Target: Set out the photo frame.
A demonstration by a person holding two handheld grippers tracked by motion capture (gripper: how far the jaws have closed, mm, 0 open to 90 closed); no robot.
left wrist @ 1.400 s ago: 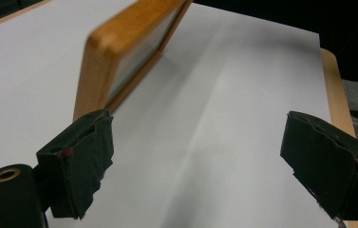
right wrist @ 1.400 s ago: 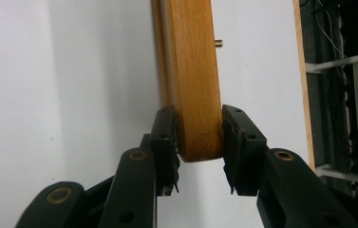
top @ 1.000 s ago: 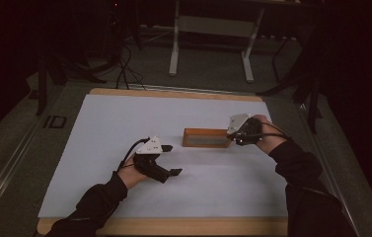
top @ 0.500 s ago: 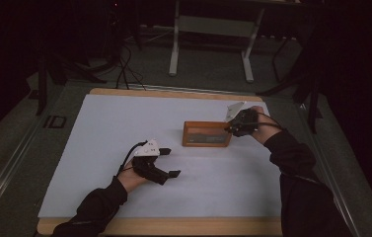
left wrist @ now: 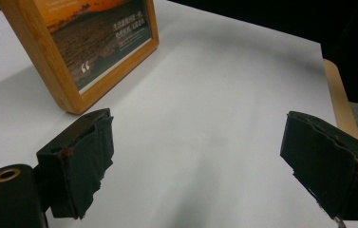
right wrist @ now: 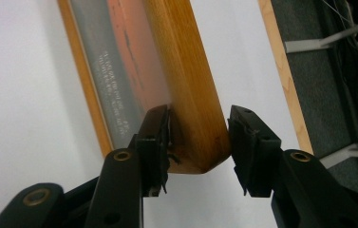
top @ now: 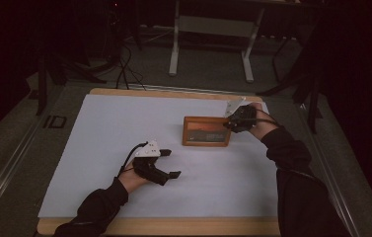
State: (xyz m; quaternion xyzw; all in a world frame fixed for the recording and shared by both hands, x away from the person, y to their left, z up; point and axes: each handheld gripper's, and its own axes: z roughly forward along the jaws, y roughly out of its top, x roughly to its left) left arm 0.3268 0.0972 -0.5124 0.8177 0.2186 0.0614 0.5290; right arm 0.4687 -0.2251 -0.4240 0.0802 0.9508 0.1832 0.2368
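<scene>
Since a moment ago the right claw [right wrist: 198,137] has been opening around the picture frame's [top: 206,131] corner, one pad touching; left claw [left wrist: 193,166] gapes empty over the counter [top: 99,128].

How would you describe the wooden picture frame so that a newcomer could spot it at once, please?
Start at the white mat covering the table. Toward its far right stands a wooden picture frame, upright, its end between the jaws of the right hand-held gripper. Its light-wood border and orange photo with white text set it apart from the black hand-held grippers.
</scene>
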